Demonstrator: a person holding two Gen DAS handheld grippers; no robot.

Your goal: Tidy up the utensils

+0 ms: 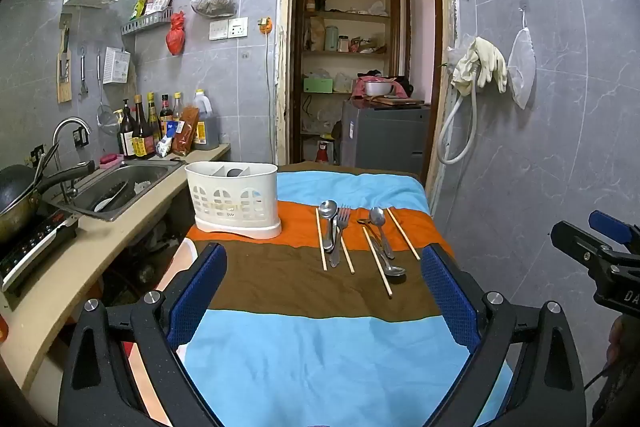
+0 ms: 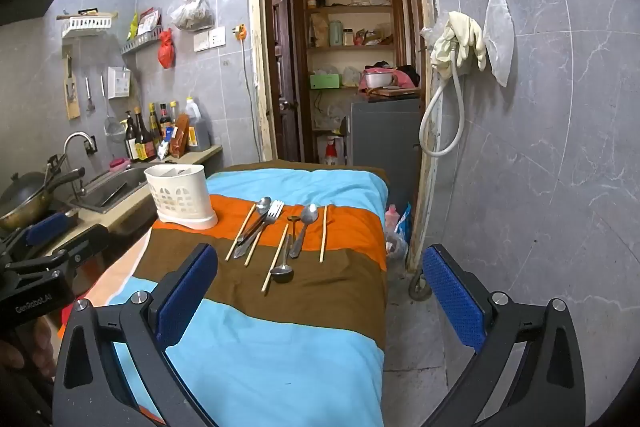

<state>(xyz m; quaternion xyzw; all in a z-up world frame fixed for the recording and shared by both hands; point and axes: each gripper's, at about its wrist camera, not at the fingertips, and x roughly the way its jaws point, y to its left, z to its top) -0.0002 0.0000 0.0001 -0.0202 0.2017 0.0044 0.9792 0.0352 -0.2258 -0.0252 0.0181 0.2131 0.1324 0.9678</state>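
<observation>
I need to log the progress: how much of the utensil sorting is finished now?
Almost nothing looks done. The chopsticks, fork and spoons all lie on the striped cloth, outside the white holder. Nothing is in hand: the left hand-held gripper and right hand-held gripper are open and empty. All utensils remain to be moved.

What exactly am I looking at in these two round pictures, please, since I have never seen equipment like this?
A person holds a two-finger gripper in each hand, and each carries a fisheye camera looking forward along its blue-padded fingers. One picture is from the left gripper, the other from the right gripper. Both are open and hold nothing. Ahead is a table under a striped cloth. On it stand a white utensil holder and, beside it, loose chopsticks, spoons and a fork. A sink lies to the left.
</observation>
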